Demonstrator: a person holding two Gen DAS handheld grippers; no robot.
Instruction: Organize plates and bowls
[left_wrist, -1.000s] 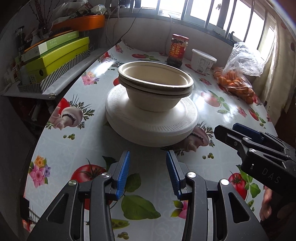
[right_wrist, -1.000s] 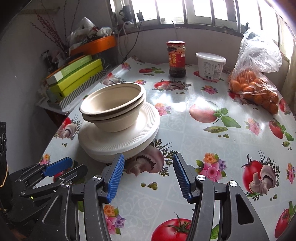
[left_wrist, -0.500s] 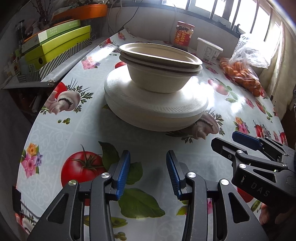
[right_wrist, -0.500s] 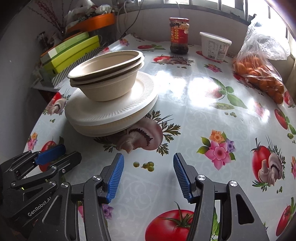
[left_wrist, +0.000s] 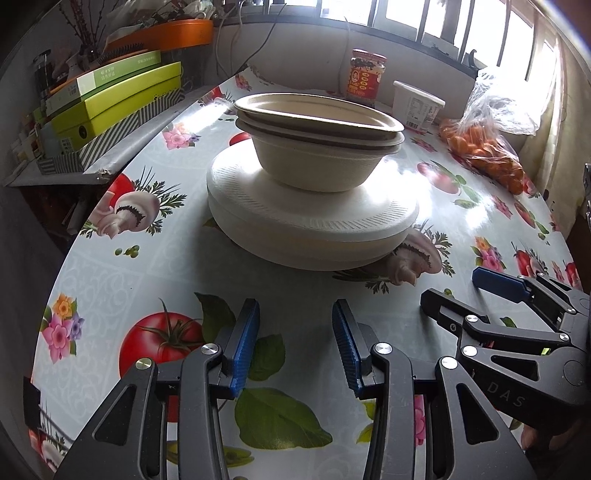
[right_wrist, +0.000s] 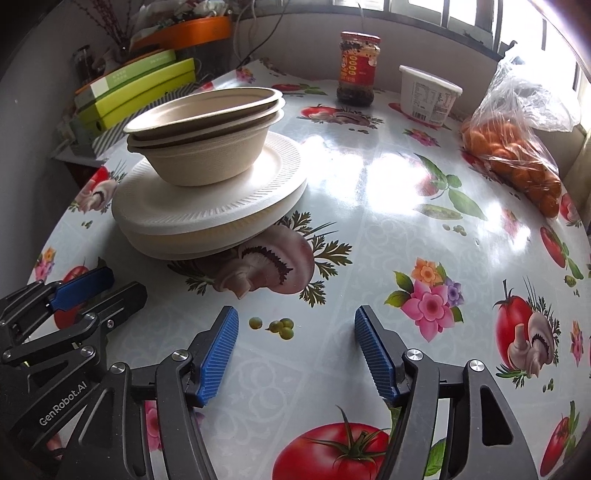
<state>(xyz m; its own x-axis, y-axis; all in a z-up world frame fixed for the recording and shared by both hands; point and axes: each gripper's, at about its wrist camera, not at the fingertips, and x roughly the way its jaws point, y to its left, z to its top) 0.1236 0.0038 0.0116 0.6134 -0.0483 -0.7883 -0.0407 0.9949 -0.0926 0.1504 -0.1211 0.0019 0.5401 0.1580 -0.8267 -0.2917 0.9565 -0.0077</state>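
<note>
Tan paper bowls (left_wrist: 317, 162) (right_wrist: 207, 155) are nested on a stack of white foam plates (left_wrist: 310, 221) (right_wrist: 207, 210) on the flowered tablecloth. My left gripper (left_wrist: 294, 306) hovers just short of the plates' near rim, open, with only tablecloth between its blue pads. It shows at the lower left of the right wrist view (right_wrist: 123, 282). My right gripper (right_wrist: 295, 312) sits to the right of the stack, off the plates. Its jaws are opening and nothing is between them. It appears at the right of the left wrist view (left_wrist: 452, 286).
At the table's far side stand a red-labelled jar (right_wrist: 356, 70), a white tub (right_wrist: 428, 96) and a plastic bag of oranges (right_wrist: 513, 155). Green boxes (left_wrist: 114, 96) lie on a shelf past the left table edge, under an orange tray (left_wrist: 166, 31).
The right gripper's jaws have spread wider and it has sunk closer to the table. The left gripper has hardly moved. The bowls and plates stay put.
</note>
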